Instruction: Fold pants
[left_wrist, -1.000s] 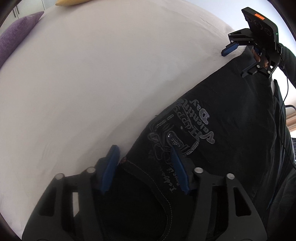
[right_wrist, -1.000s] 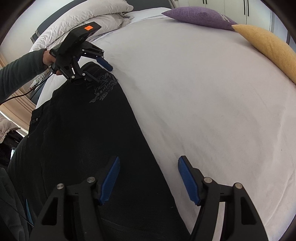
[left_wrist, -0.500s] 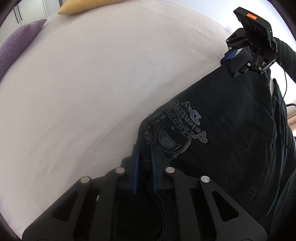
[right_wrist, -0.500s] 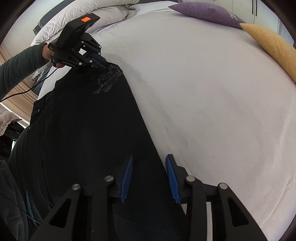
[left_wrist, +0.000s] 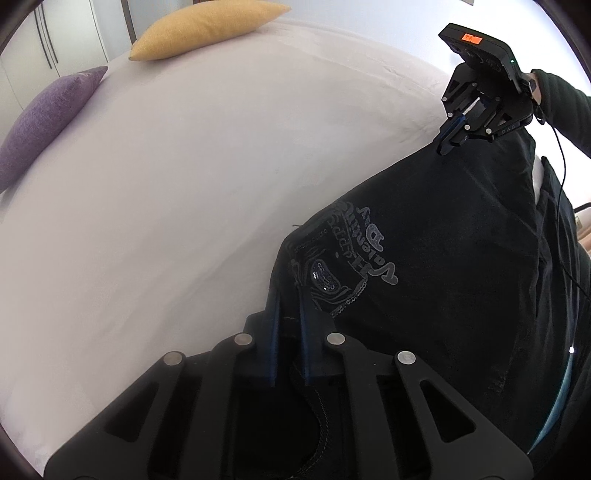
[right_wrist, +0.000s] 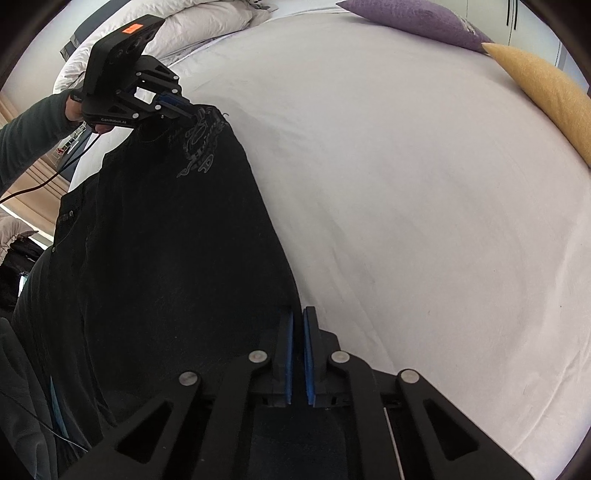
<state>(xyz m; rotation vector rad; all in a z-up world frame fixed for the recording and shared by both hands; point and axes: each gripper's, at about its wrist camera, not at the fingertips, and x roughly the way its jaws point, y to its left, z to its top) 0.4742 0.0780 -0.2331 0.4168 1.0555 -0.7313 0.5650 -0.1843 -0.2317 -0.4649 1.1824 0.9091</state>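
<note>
White-sheeted bed (left_wrist: 184, 192); on it a purple cushion (left_wrist: 48, 118), a yellow cushion (left_wrist: 207, 26), white pillows (right_wrist: 207, 22) and black pants (right_wrist: 166, 240).

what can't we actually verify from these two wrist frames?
- Lower part of the black pants: left wrist view, cut off at the bottom and right edges; right wrist view, lost in dark clutter at left.
- Pinched edge inside the left gripper: hidden by its fingers.
- Fabric between the right gripper pads: only a thin sliver shows.
- Printed lettering: too small in the right wrist view.
- Bed edges: cut off by the fisheye rim.
</note>
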